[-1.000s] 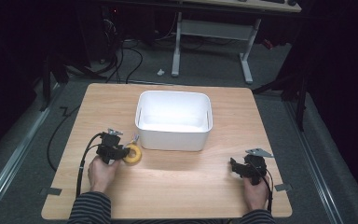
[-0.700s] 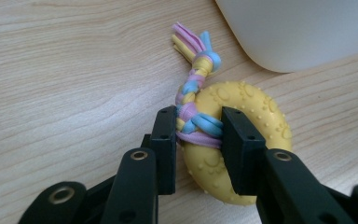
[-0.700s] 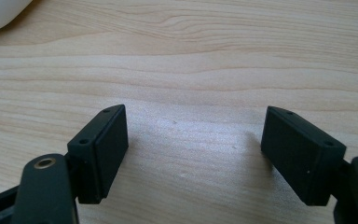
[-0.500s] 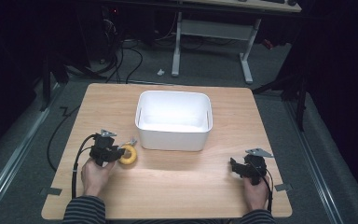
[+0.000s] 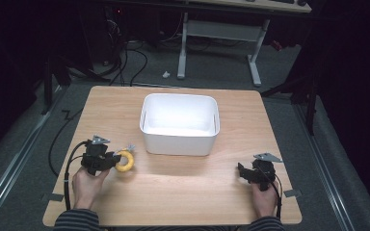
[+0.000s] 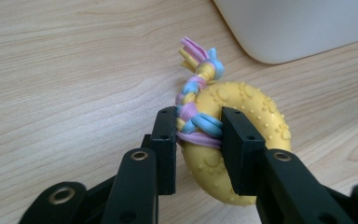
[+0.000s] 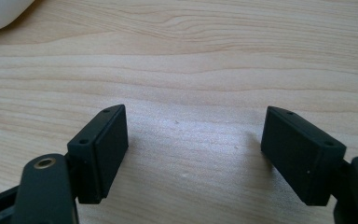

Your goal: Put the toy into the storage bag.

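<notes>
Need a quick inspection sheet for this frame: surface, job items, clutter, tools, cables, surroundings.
Surface: wooden table, light grain, bare between the two hands.
Job's things: white bin at table centre, nothing seen inside; yellow nubbed ring toy with a braided pink, blue and yellow cord, lying on the table beside the bin's near left corner.
Clutter: nothing seen on the table.
Tools: left tool shut on the ring toy across the braid; right tool open, nothing between its jaws, low over bare wood.
Cables: black cable loops from the left tool over the table's left edge; more cables on the floor behind.
Surroundings: dark room, grey floor, white-legged desk frame beyond the table.
</notes>
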Demonstrator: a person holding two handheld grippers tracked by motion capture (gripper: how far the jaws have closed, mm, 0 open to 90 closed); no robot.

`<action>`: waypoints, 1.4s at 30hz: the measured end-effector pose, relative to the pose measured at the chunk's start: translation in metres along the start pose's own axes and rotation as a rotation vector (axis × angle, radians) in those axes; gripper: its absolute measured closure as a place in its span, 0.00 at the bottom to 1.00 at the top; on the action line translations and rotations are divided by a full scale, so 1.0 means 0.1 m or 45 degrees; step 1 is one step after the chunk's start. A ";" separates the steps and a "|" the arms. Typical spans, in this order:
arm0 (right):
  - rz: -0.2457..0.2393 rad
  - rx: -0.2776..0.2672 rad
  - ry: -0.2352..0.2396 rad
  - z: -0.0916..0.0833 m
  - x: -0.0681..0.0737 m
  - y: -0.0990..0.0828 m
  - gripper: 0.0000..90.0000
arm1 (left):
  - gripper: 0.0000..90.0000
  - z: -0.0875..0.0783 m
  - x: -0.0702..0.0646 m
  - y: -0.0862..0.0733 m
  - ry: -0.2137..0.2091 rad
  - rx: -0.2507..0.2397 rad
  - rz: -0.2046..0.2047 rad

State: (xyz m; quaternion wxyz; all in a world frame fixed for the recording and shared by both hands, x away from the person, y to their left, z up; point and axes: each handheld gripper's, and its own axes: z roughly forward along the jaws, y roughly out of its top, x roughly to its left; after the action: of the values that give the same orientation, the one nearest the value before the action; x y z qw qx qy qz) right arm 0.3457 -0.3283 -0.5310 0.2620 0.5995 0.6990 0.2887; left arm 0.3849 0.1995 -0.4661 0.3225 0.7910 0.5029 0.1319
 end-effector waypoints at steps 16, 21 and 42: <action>-0.002 0.003 -0.001 0.00 0.00 0.00 0.25 | 0.75 -0.30 0.03 0.11 -0.055 -0.039 -0.029; 0.001 0.004 -0.001 0.00 0.00 0.00 0.25 | 0.75 -0.40 0.05 0.20 -0.104 -0.068 -0.052; -0.004 0.002 -0.003 0.00 0.00 0.00 0.25 | 0.75 -0.66 0.01 0.72 -0.181 -0.137 -0.053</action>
State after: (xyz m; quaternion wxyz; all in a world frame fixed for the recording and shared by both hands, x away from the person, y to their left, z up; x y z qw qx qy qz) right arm 0.3456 -0.3283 -0.5310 0.2628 0.5989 0.6999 0.2871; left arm 0.4016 0.2047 -0.3696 0.4022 0.7691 0.4874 0.0955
